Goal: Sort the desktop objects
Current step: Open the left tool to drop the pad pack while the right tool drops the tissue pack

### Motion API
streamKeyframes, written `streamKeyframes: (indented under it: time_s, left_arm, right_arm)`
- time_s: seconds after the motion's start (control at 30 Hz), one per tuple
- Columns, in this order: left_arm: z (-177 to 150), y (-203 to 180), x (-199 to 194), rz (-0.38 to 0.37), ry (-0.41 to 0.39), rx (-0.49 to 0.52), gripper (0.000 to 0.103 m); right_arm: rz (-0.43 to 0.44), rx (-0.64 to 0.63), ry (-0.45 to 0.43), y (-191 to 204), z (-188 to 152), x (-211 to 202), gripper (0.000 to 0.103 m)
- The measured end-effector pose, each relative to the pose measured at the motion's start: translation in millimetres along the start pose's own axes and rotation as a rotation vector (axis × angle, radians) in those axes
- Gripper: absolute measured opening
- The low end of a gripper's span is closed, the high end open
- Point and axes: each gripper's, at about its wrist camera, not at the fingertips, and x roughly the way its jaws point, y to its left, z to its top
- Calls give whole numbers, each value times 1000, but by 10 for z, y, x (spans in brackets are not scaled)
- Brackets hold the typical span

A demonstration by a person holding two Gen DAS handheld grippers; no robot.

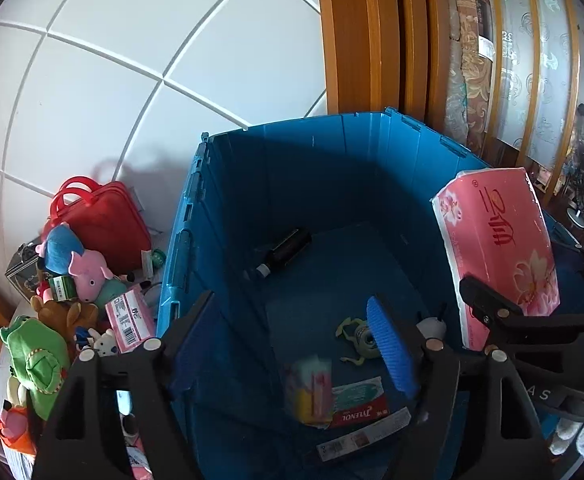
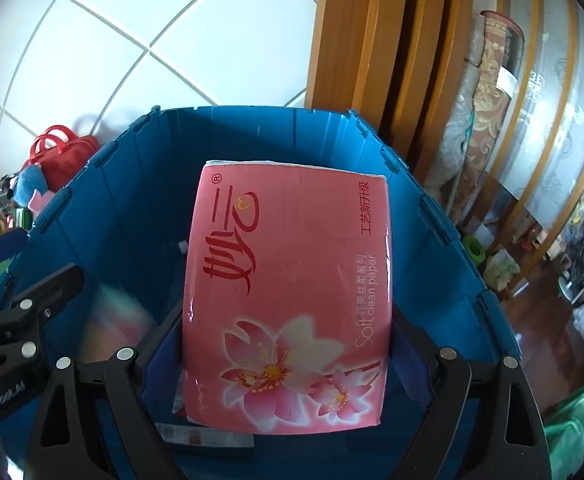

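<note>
A deep blue plastic crate (image 1: 220, 200) (image 2: 104, 208) fills both views. My left gripper (image 1: 292, 320) hangs open over it. Below its fingers is a small pink-and-yellow tissue pack (image 1: 309, 390), blurred and clear of both pads. On the crate floor lie a red Tylenol box (image 1: 361, 410), a green one-eyed monster toy (image 1: 357, 338) and a dark bottle (image 1: 286, 250). My right gripper (image 2: 288, 340) (image 1: 531, 320) is shut on a large pink flowered tissue pack (image 2: 288, 300) (image 1: 499, 248), held over the crate's right side.
Left of the crate is a heap with a red handbag (image 1: 100, 220), a pink pig plush (image 1: 90, 276), a green frog plush (image 1: 36, 360) and a pink labelled box (image 1: 130, 324). White tiled wall (image 1: 132, 60) stands behind, a wooden door frame (image 1: 363, 40) and a rolled carpet (image 1: 467, 72) to the right.
</note>
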Motion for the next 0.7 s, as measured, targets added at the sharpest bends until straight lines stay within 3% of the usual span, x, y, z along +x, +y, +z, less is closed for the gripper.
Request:
streamKeyframes:
  time_s: [0.3,0.47,0.7]
  left_arm:
    - [2,85,21,-9,5,-41,76]
    - [2,99,27,-10,8,-43,76]
    - [-18,119,7,-8,-13,-58,76]
  right_arm:
    - [-32,9,-15,16,-20,-40,92]
    - [-65,4,-47,38,-22,-95,101]
    - [-49,27,-62,1,-38,-135,102]
